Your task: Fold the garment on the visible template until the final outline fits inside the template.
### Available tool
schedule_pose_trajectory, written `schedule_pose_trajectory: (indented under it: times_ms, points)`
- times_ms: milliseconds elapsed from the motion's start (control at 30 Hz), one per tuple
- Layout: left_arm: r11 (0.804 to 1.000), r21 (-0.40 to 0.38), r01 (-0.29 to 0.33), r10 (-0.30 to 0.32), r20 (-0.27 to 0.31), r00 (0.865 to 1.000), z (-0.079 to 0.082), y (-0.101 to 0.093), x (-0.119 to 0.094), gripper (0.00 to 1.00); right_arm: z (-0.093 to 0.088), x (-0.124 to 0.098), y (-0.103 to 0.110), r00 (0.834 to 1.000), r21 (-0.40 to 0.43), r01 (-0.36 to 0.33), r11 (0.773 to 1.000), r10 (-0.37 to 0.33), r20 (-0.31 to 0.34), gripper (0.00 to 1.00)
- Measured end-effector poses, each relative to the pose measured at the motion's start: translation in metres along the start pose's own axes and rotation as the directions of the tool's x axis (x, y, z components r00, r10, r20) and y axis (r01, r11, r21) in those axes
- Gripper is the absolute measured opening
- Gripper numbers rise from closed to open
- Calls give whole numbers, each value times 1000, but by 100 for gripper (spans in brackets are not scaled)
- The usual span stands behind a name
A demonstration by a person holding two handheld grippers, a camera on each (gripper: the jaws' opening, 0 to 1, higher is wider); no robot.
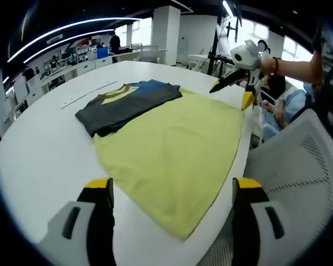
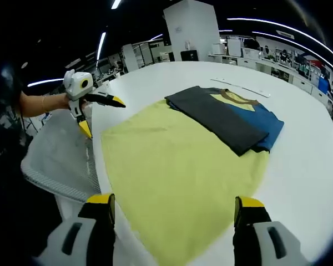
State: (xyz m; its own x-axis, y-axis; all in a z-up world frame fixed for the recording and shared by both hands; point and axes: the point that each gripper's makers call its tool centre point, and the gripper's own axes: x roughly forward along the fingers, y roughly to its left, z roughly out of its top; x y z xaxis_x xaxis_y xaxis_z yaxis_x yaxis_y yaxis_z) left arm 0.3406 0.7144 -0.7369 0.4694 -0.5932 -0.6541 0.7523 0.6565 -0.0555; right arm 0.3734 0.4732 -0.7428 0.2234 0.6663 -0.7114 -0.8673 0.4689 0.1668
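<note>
A folded garment (image 1: 127, 105) (image 2: 227, 119), dark grey with blue and yellow parts showing, lies at the far corner of a yellow-green template sheet (image 1: 175, 155) (image 2: 177, 166), partly overhanging it onto the white table. My left gripper (image 1: 172, 185) is open at the sheet's near edge, nothing between its jaws; in the right gripper view it (image 2: 102, 116) hovers open by the table's edge. My right gripper (image 2: 174, 200) is open over the opposite edge of the sheet, empty; the left gripper view shows it (image 1: 231, 95) open beside the sheet's far corner.
The round white table (image 1: 44, 149) (image 2: 305, 160) carries a thin white strip (image 1: 86, 95) (image 2: 241, 86) beyond the garment. A white mesh chair (image 1: 299, 166) (image 2: 58, 149) stands against the table's edge. A person (image 1: 277, 91) sits behind it. Desks line the room's back.
</note>
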Motion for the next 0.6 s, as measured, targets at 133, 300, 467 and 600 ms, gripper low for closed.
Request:
schedule_pose_trajectory:
  times_ms: [133,300,467,600]
  points:
    - [1000,0,18,-18,-7,1000,-5,-5,3,77,-10,1,6,1000,-37,-4,999,3,-21,87]
    - [998,62,25,-20,-70,997,-19,-13,9,73,-23,2,8,998,-97,-3,995,-3,-65,84]
    - [997,78,17,-10,-91,996,-25,-11,12,69,-39,3,2,992,-133,14,991,-30,-120,76]
    - [996,84,10,-1,-105,994,-28,-7,12,67,-46,3,3,989,-166,4,986,-29,-145,74]
